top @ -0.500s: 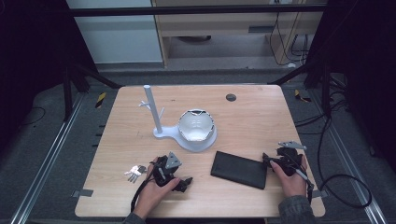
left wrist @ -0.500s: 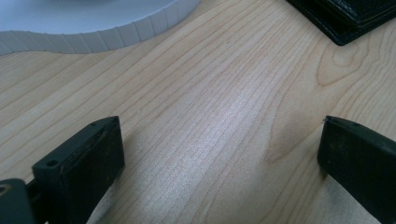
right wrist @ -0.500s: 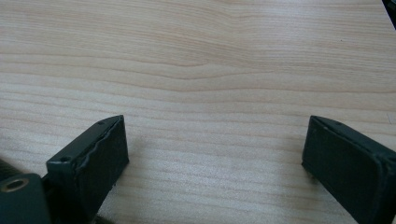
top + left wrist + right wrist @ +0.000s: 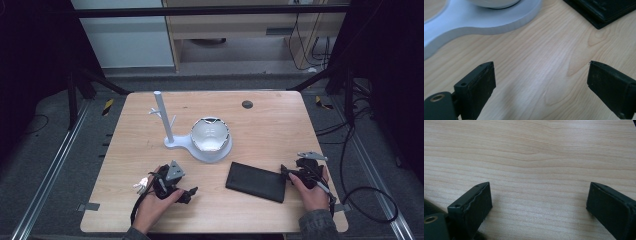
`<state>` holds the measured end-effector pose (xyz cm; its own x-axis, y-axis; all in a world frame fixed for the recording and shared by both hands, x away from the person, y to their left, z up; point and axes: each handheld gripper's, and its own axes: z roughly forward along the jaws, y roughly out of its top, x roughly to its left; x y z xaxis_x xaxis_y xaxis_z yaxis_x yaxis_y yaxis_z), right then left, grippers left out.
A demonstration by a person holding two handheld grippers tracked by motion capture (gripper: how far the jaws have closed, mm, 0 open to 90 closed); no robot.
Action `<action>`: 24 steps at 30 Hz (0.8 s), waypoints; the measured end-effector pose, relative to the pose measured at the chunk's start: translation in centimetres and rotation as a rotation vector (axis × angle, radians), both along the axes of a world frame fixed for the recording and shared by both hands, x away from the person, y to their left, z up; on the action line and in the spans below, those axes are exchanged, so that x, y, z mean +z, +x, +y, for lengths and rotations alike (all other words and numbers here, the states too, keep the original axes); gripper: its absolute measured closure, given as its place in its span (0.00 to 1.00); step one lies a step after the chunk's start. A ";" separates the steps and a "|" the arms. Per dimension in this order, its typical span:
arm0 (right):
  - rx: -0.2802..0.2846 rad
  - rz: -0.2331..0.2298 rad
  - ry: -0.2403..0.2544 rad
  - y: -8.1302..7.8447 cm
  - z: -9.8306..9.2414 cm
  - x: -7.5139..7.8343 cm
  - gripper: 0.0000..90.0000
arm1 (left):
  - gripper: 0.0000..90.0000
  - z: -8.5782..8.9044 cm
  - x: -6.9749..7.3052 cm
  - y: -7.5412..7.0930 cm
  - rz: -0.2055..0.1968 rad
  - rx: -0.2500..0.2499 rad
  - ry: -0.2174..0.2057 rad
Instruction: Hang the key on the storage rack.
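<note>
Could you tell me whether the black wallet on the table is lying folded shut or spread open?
Folded shut, as far as the views show: the black wallet lies flat on the table as one compact rectangle, and the left gripper view shows its stacked edges closed together.

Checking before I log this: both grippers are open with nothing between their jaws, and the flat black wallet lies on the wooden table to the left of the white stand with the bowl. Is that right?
One thing is wrong: the flat black wallet lies to the right of the white stand with the bowl, nearer the right gripper, as the high view shows. The rest holds: the left gripper and the right one are open, with only bare wooden table between their jaws.
</note>
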<state>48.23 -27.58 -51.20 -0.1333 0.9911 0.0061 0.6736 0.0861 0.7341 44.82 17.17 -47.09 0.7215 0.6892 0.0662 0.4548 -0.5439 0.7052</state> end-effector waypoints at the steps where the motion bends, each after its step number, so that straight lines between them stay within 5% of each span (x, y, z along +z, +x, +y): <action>1: 0.003 0.002 -0.002 0.0 0.0 0.0 0.06 | 0.12 0.2 0.6 0.0 -0.002 0.014 -0.001; 5: 0.007 0.004 -0.003 0.1 -0.1 0.0 0.06 | 0.11 1.1 2.1 0.4 -0.021 0.034 0.023; 15: 0.015 0.002 0.001 -0.1 -0.1 0.0 0.06 | 0.08 4.5 3.5 0.9 0.019 0.055 0.134; 20: 0.016 0.005 0.001 -0.1 -0.1 0.0 0.06 | 0.08 7.3 4.4 0.8 0.055 0.121 0.147; 24: 0.022 0.004 -0.001 -0.2 -0.1 0.0 0.06 | 0.07 8.6 4.8 0.9 0.135 0.160 0.178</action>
